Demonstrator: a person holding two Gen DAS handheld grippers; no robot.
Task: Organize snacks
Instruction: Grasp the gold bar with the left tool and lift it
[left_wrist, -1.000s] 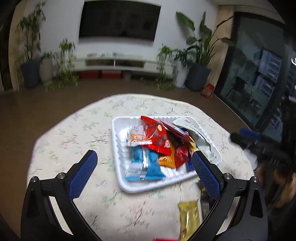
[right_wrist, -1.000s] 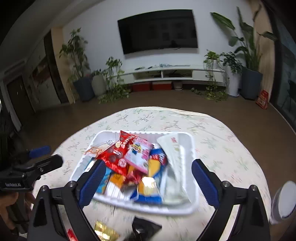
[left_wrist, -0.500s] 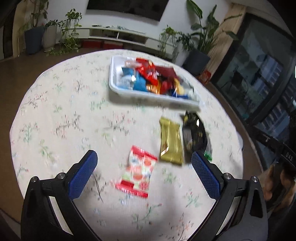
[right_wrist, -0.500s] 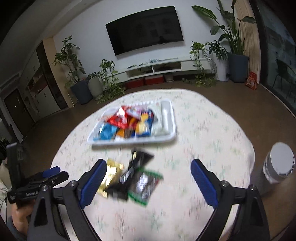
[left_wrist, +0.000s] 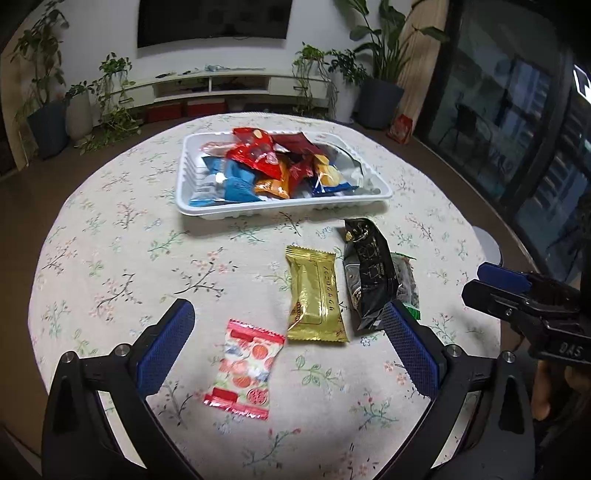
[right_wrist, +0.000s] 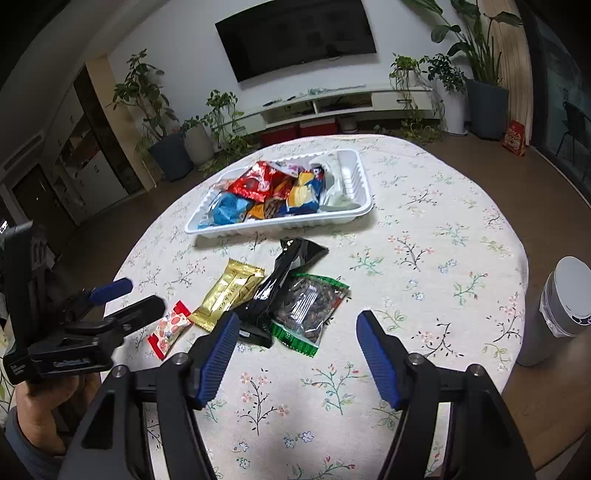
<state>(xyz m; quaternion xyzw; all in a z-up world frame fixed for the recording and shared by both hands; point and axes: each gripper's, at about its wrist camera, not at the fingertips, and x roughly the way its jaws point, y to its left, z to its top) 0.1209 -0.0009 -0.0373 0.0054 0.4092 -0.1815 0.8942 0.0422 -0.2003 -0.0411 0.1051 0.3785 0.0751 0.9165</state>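
Round surface (left_wrist: 110, 229), floral cloth. White tray (left_wrist: 184, 181) of snacks far beyond tongs; red-white (left_wrist: 245, 369), gold (left_wrist: 316, 295), black (left_wrist: 369, 273), green-edged (right_wrist: 308, 306) packets near tongs.

left hand-held gripper (left_wrist: 286, 345) – agape | right hand-held gripper (right_wrist: 293, 354) – closing, empty
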